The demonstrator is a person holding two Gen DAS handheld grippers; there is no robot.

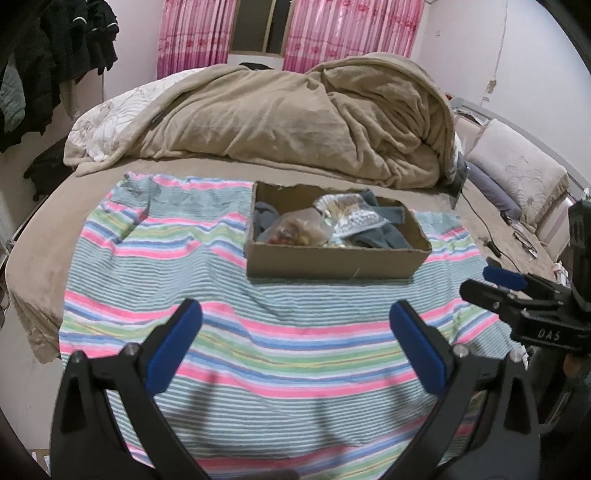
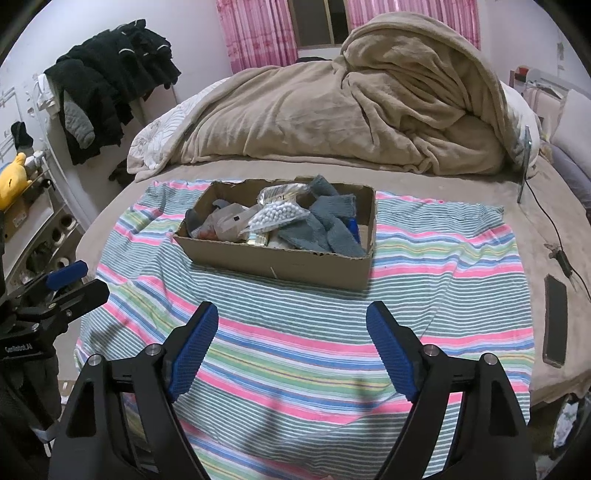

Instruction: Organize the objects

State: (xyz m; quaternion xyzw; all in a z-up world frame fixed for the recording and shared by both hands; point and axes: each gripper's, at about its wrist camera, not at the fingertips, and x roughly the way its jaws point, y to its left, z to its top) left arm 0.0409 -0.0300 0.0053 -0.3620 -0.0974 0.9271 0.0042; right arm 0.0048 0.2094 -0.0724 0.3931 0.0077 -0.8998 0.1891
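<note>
Grippers (image 1: pixel 295 317) (image 2: pixel 291 321) tilted down, jaws apart

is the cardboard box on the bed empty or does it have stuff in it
It has things in it. The open-topped cardboard box holds grey knitted cloth, a bag of white beads and other clear packets.

A rumpled tan fleece blanket (image 2: pixel 351 110) is lying heaped across the far half of the bed, toward twelve o'clock. Pink pleated curtains (image 1: pixel 347 29) are hanging behind it, flanking a dark window (image 1: pixel 273 26). Black garments (image 2: pixel 110 74) are draping over a rack at ten o'clock. A yellow plush toy (image 2: pixel 11 181) is sitting at nine o'clock. A dark flat phone (image 2: pixel 556 321) is lying on the mattress at three o'clock, near a black cable (image 2: pixel 546 218).
</note>
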